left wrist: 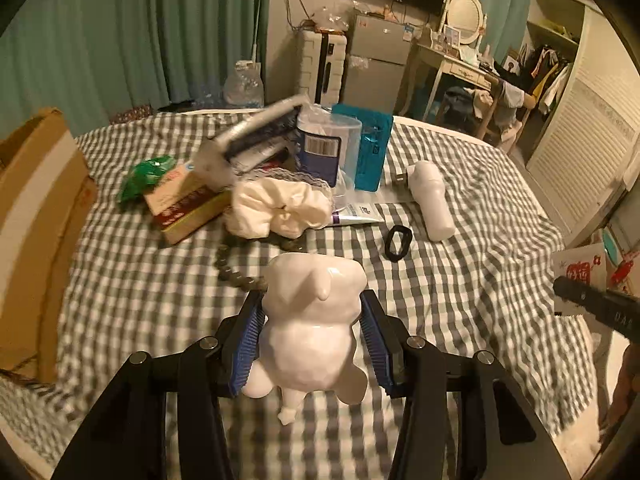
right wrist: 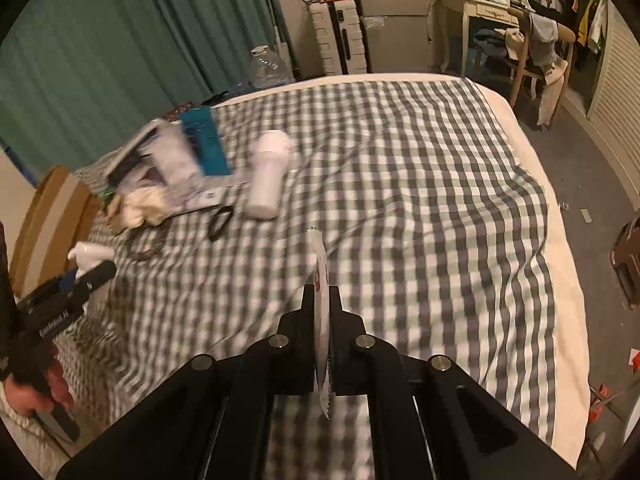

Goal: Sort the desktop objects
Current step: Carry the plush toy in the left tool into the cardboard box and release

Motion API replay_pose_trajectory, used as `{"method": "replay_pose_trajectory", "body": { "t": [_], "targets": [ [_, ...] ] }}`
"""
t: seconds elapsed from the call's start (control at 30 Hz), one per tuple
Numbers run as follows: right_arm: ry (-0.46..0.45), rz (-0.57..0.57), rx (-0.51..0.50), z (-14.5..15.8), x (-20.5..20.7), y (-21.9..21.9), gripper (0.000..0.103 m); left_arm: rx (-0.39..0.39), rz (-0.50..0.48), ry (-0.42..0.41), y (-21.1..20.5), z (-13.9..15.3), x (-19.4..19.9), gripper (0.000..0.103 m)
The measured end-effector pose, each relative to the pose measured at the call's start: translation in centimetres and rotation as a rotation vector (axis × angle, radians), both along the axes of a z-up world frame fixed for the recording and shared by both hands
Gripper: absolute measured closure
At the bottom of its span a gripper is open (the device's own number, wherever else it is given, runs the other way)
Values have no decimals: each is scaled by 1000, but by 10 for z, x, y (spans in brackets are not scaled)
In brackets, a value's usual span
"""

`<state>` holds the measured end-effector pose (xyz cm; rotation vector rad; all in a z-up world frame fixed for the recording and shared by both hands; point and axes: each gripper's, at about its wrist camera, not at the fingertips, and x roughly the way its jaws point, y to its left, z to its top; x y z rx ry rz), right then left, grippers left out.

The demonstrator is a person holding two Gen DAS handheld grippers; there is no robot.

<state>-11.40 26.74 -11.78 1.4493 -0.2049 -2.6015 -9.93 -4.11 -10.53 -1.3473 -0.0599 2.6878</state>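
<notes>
Left hand-held gripper point(left wrist: 312, 320) clenched on a white figurine point(left wrist: 312, 320), blue pads against its sides — held above the checked bedspread point(left wrist: 460, 280). Right hand-held gripper point(right wrist: 322, 300) pinches a thin white card point(right wrist: 321, 280) edge-on. Clutter pile beyond — white bottle point(left wrist: 434, 204), black ring point(left wrist: 398, 241), teal packet point(left wrist: 370, 152) on the bed.

Two grippers are in use: the left gripper point(left wrist: 312, 340) carries one white figurine point(left wrist: 314, 320), the right gripper point(right wrist: 322, 320) one thin flat packet point(right wrist: 322, 320) seen edge-on. On the checked bed point(left wrist: 460, 280) lie one white bottle point(left wrist: 434, 204), one black ring point(left wrist: 398, 241), one cream cloth bundle point(left wrist: 280, 210), one teal packet point(left wrist: 370, 152), one clear tub with a blue label point(left wrist: 326, 148), one green wrapper point(left wrist: 148, 176) and one beaded chain point(left wrist: 236, 276). One cardboard box point(left wrist: 36, 232) stands far left.
</notes>
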Motion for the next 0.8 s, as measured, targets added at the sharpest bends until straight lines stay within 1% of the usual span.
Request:
{"method": "replay_pose_trajectory", "body": {
  "t": [0.1, 0.13, 0.17, 0.23, 0.27, 0.3, 0.33, 0.43, 0.5, 0.6, 0.7, 0.8],
  "targets": [
    [10, 35, 19, 19, 17, -17, 99, -2, 3, -7, -12, 21, 5, 54],
    [20, 49, 12, 31, 24, -24, 99, 3, 10, -2, -14, 29, 6, 54],
    [29, 56, 2, 40, 29, -29, 99, 8, 22, 14, -23, 42, 12, 54],
    [51, 72, -23, 59, 38, -40, 99, 15, 37, 36, -33, 59, 20, 54],
    [73, 86, -33, 74, 44, -49, 99, 15, 49, 54, -42, 70, 26, 54],
    [88, 93, -39, 82, 47, -54, 99, 13, 60, 67, -51, 81, 32, 54],
    [108, 115, -59, 96, 51, -65, 99, 9, 74, 74, -60, 88, 36, 54],
    [125, 175, -126, 118, 57, -92, 99, 18, 108, 78, -91, 105, 44, 54],
    [134, 225, -148, 133, 58, -120, 99, 10, 135, 96, -113, 113, 51, 54],
    [146, 302, -159, 144, 58, -160, 99, -14, 190, 115, -149, 119, 57, 54],
    [146, 384, -165, 150, 49, -211, 99, -37, 244, 123, -190, 119, 57, 54],
    [143, 455, -186, 148, 35, -267, 99, -41, 287, 116, -231, 116, 52, 54]
  ]
}}
